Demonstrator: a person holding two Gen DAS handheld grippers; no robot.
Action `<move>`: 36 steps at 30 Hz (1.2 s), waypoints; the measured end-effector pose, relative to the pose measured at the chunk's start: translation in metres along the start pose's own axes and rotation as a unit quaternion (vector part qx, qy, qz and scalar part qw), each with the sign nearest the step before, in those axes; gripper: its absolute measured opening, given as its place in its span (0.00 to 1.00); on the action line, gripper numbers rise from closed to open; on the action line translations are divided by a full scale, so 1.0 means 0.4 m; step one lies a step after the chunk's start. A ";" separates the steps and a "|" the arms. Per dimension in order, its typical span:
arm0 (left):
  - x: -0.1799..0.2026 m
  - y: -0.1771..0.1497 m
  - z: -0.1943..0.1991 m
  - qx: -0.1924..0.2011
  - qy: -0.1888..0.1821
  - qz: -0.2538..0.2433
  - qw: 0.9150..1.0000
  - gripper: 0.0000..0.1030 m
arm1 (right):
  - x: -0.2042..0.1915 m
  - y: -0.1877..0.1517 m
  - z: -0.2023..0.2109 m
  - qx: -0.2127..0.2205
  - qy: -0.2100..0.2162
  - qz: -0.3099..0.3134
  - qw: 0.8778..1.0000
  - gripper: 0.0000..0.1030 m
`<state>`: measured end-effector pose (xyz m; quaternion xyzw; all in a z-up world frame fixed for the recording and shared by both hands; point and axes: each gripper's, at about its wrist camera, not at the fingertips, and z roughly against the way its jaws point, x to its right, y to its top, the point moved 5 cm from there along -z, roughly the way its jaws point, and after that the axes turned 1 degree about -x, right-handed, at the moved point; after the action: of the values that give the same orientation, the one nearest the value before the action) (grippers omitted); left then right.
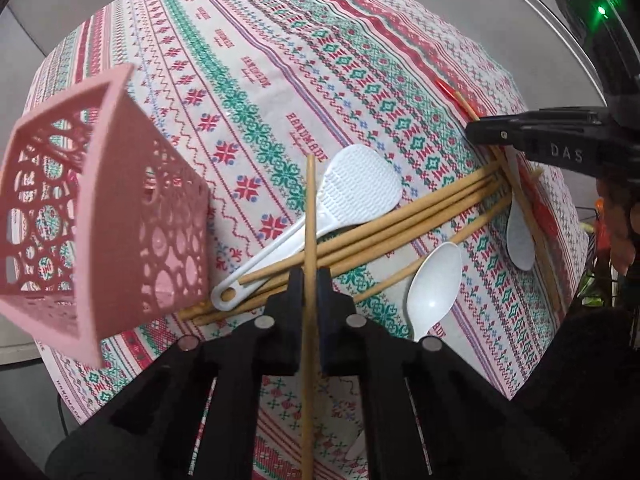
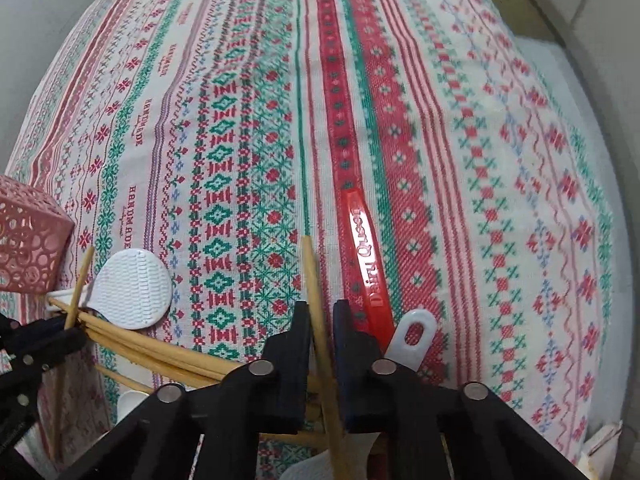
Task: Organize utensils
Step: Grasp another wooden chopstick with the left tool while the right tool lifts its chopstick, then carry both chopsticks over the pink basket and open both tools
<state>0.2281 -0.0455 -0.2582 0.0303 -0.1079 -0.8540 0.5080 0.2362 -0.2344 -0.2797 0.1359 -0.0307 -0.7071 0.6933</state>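
My left gripper (image 1: 310, 280) is shut on one wooden chopstick (image 1: 309, 208) that stands up between its fingers, above a loose bundle of chopsticks (image 1: 400, 208) lying on the patterned tablecloth (image 1: 280, 60). A pink perforated utensil holder (image 1: 100, 208) stands just to its left. My right gripper (image 2: 322, 312) is shut on another chopstick (image 2: 314, 276), beside a red Dairy Queen spoon (image 2: 366, 256). A white rice paddle (image 1: 360, 192) rests on the bundle, and two white spoons (image 1: 434, 284) (image 1: 520, 236) lie near it. The right gripper (image 1: 474, 132) also shows at the right edge of the left wrist view.
A white handle with a hole (image 2: 416, 332) lies beside the red spoon. The pink holder (image 2: 28, 244) and the left gripper (image 2: 74, 330) sit at the left edge of the right wrist view. Tablecloth (image 2: 480, 160) stretches far and right; a wall borders it.
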 end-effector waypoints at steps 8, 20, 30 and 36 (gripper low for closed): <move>-0.013 -0.027 0.128 0.070 -0.011 0.017 0.997 0.07 | -0.039 -0.016 0.122 0.045 0.021 -0.003 0.999 0.05; 0.022 -0.043 0.388 0.223 -0.025 0.052 0.973 0.07 | -0.131 -0.046 0.383 0.161 0.052 0.026 0.985 0.05; -0.048 -0.054 0.606 0.369 0.005 0.091 0.925 0.07 | -0.218 -0.021 0.596 0.288 0.072 0.029 0.954 0.05; -0.088 -0.051 0.647 0.399 0.033 0.108 0.910 0.07 | -0.262 -0.002 0.657 0.324 0.101 0.024 0.940 0.05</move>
<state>0.1856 0.0345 -0.0122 0.2472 -0.4253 -0.6784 0.5457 0.1741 -0.1688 -0.0117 0.4230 -0.1911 -0.6244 0.6282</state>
